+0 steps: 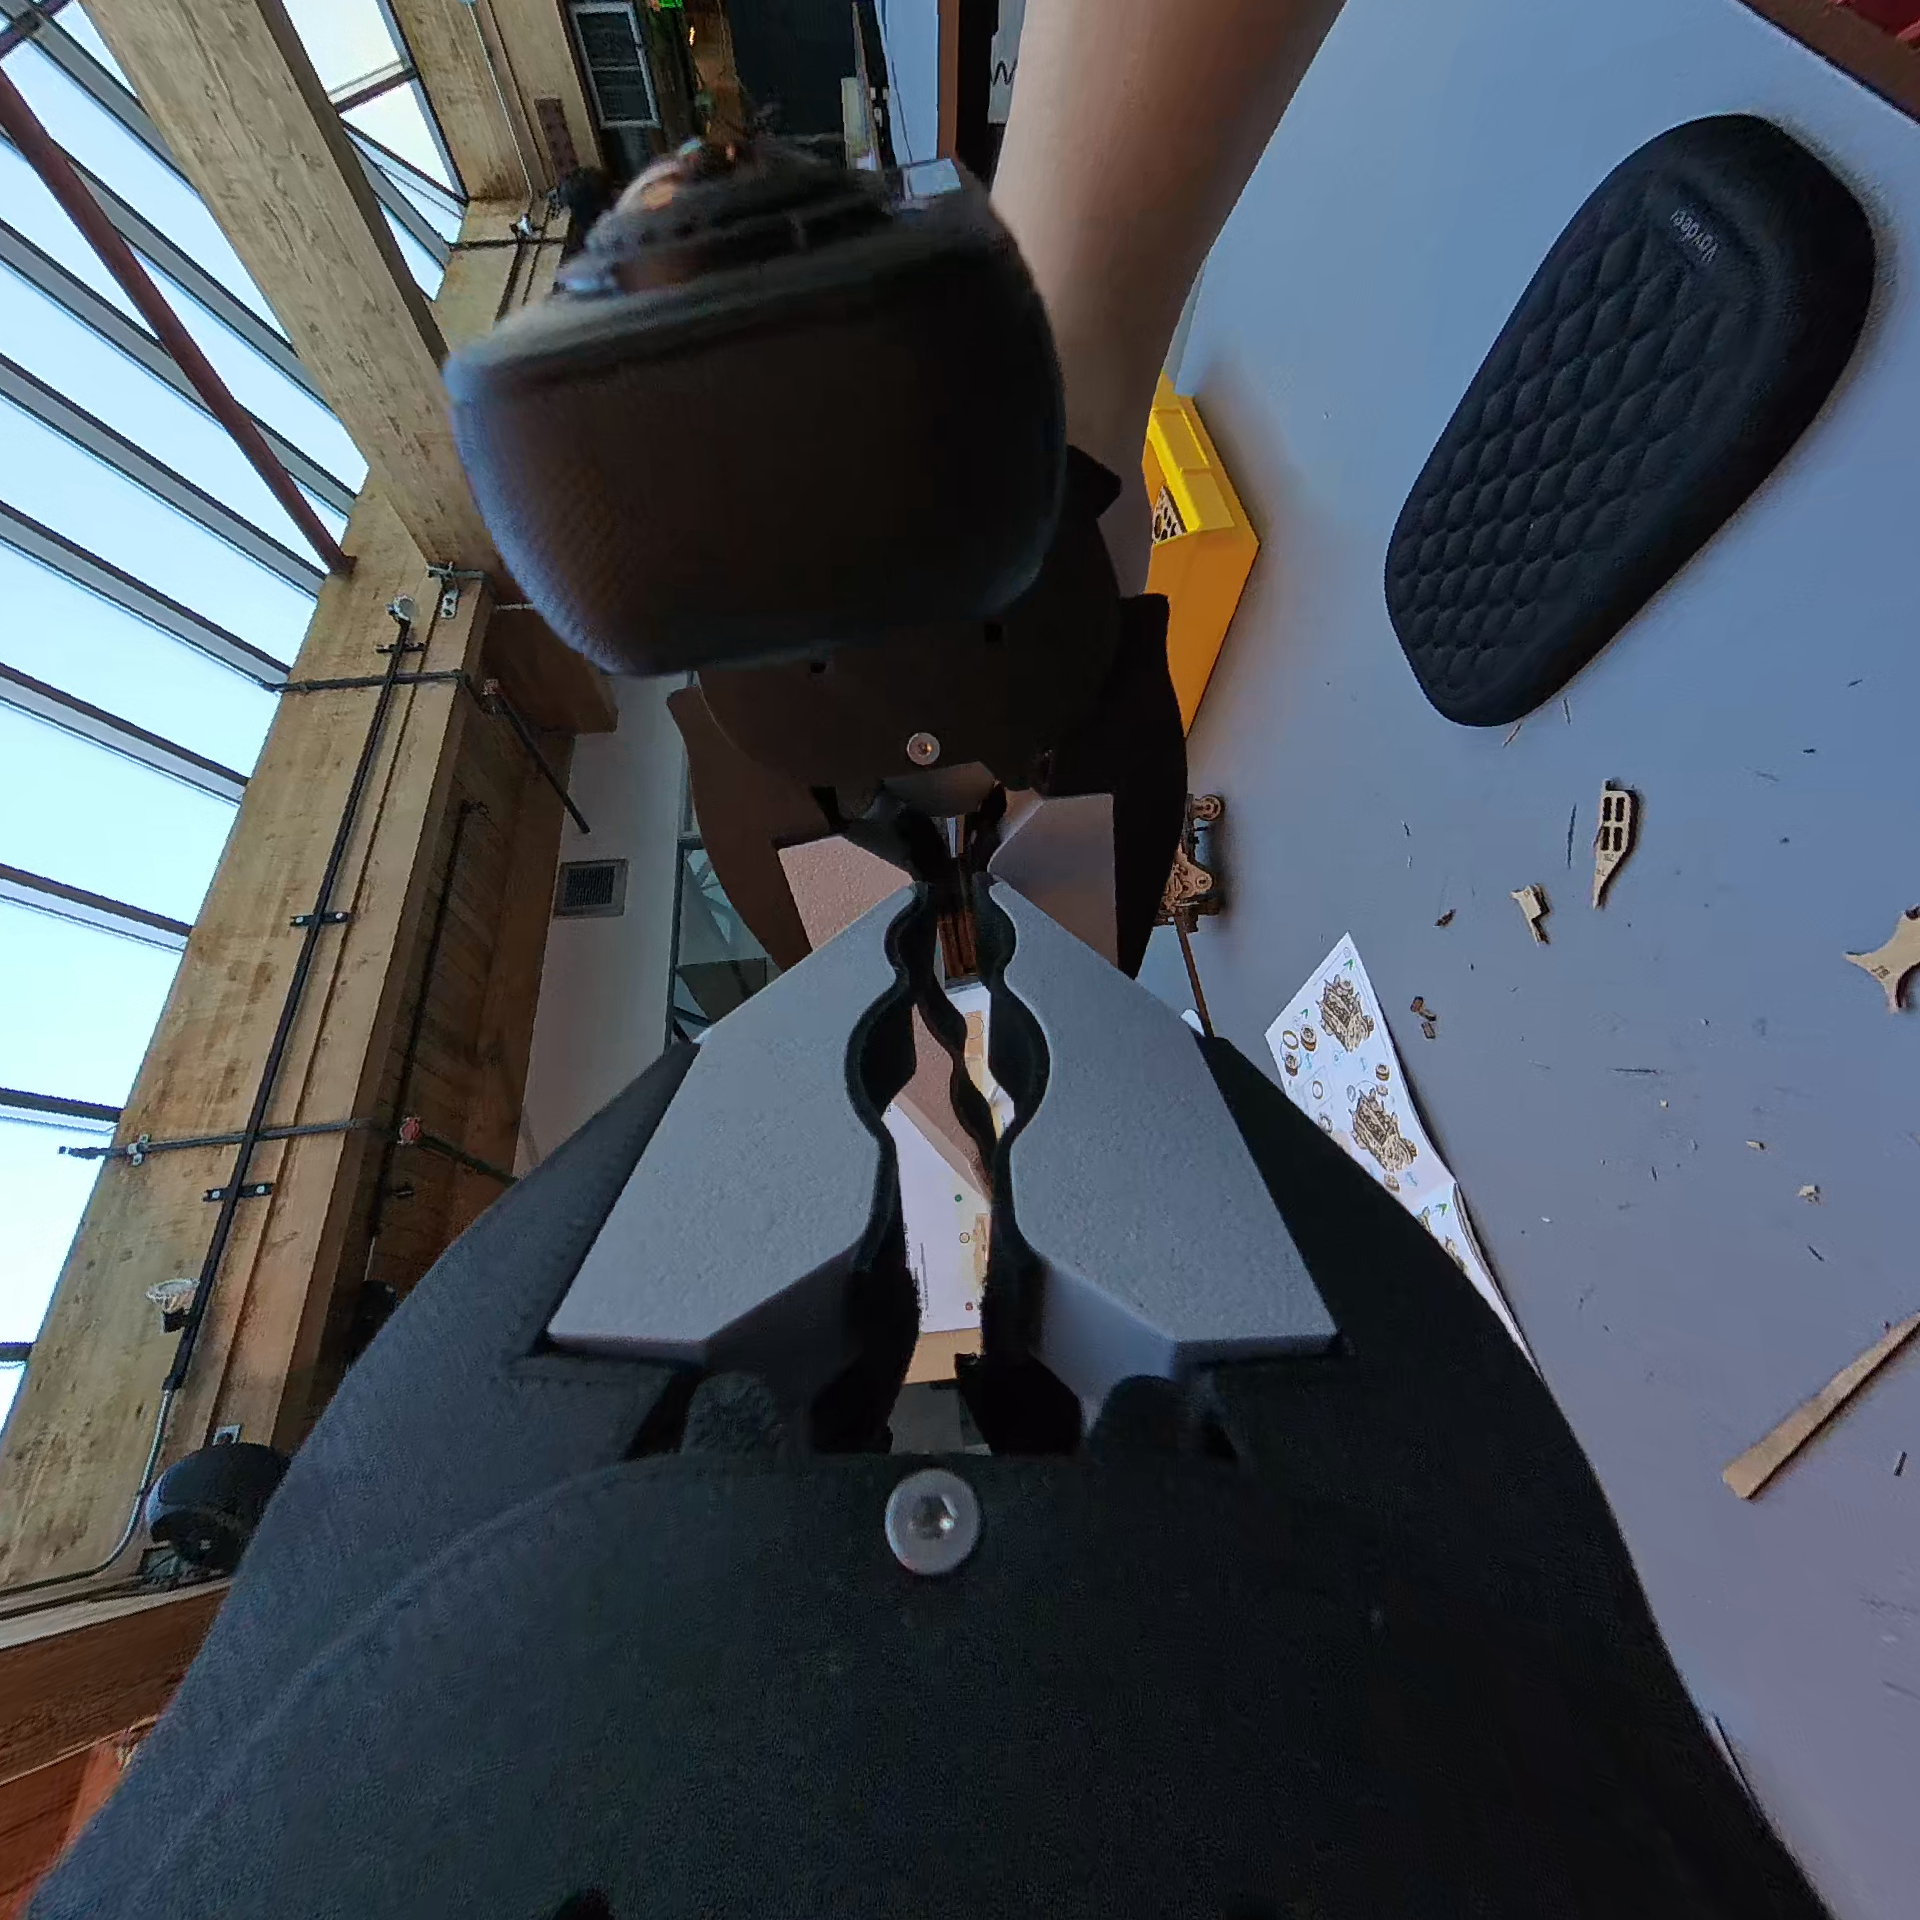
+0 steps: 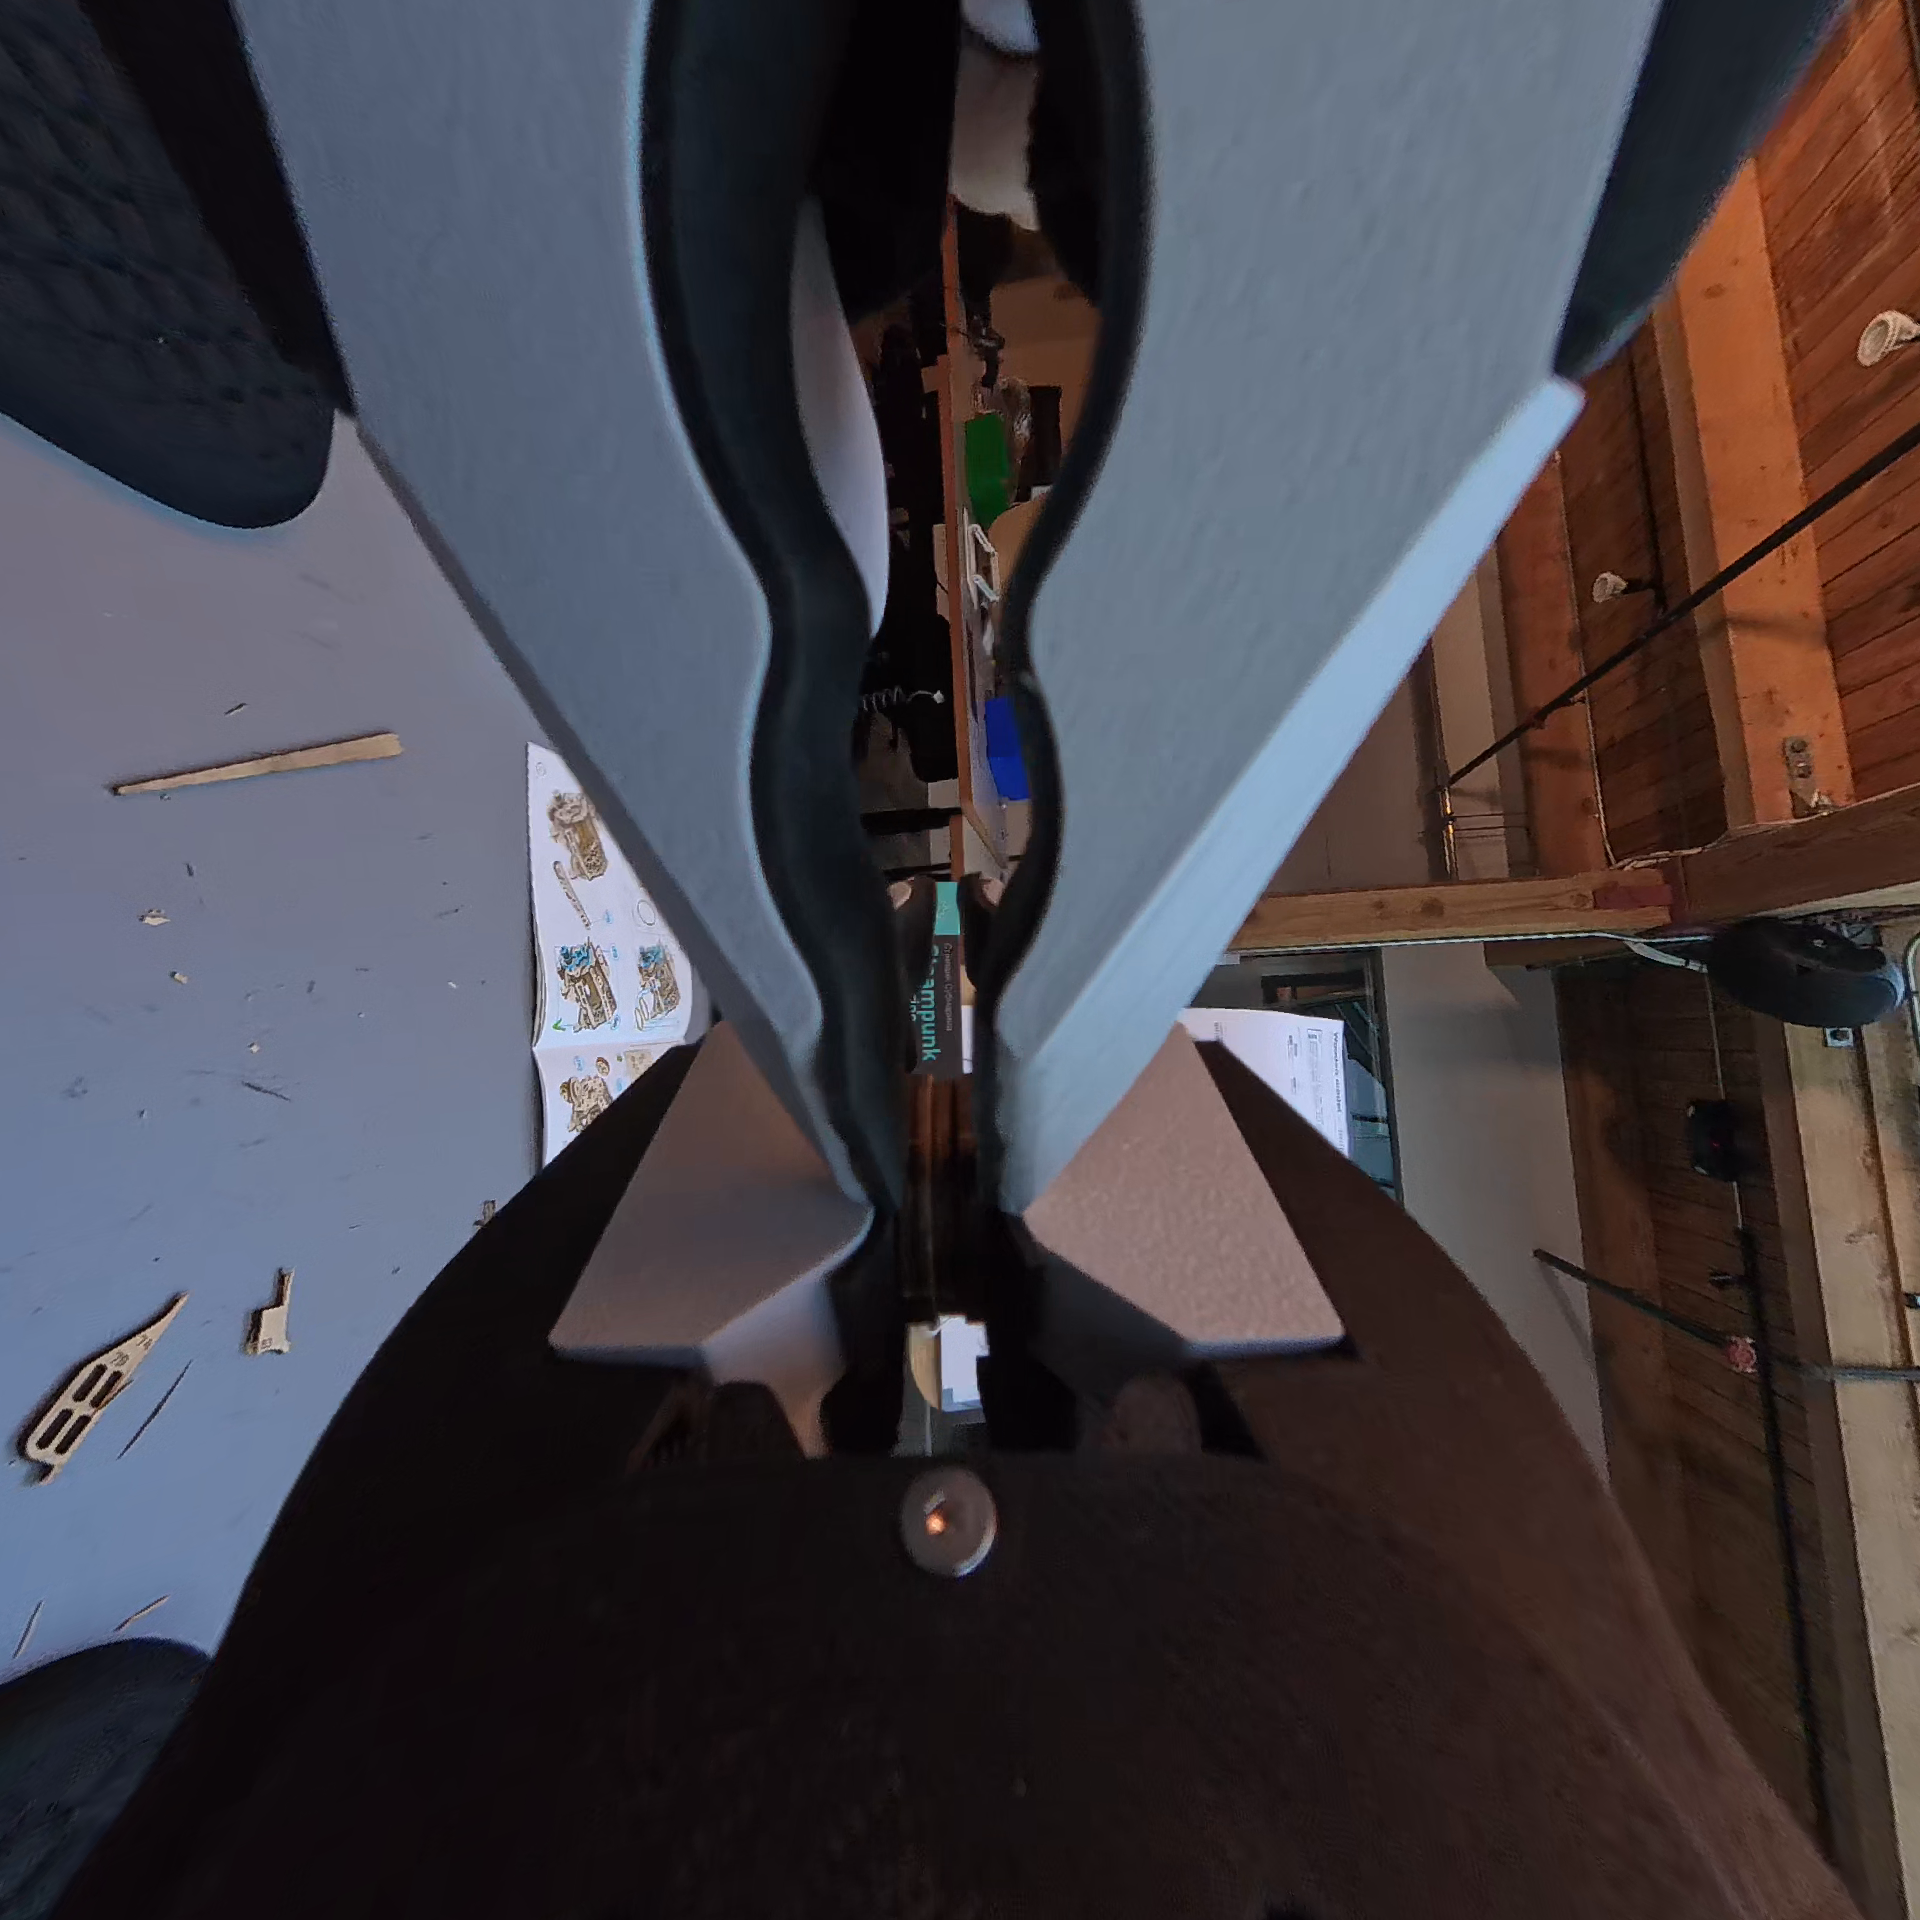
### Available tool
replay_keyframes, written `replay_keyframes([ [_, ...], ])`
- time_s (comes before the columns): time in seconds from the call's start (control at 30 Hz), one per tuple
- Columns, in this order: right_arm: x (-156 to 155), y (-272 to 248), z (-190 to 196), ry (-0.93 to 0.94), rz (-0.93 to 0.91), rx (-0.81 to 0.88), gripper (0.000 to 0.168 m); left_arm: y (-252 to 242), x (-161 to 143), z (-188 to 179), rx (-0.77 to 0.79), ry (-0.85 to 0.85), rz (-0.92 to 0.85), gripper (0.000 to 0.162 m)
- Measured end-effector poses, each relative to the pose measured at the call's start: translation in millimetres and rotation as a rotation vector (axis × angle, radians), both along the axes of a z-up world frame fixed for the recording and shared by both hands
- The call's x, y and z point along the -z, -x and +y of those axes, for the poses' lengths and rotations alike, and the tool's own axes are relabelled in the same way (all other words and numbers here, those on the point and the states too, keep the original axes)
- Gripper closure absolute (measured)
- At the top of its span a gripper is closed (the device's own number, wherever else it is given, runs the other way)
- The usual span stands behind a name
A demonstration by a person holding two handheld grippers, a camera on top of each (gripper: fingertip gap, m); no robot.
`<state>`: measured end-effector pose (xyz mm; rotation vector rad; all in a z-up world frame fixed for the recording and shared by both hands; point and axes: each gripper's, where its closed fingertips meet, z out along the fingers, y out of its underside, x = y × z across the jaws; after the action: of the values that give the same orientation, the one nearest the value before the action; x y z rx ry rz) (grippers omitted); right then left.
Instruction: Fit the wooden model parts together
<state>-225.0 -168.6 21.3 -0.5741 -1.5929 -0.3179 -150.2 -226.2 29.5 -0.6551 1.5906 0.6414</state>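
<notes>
Grippers meet tip to tip: left gripper [image 1: 954, 904] and right gripper [image 2: 940, 1205] each clench a thin wooden piece [image 2: 928, 1143] above the grey table [image 1: 1558, 1039]

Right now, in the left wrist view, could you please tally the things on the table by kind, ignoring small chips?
Loose wooden pieces: 4
Partly built wooden model: 1
Black pad: 1
Yellow bin: 1
Instruction sheet: 1
Total: 8

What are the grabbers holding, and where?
A thin wooden piece, edge-on. The left gripper pinches it at its fingertips; it also sits between the right gripper's fingers, grip unclear.
</notes>
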Motion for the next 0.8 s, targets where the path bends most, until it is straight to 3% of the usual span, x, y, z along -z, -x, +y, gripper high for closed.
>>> replay_keyframes([
  [0.8,-0.7,-0.3,1.0,0.006,-0.047,0.04,0.162,2.8,-4.2,-2.0,0.008,0.009,-0.024,0.158],
])
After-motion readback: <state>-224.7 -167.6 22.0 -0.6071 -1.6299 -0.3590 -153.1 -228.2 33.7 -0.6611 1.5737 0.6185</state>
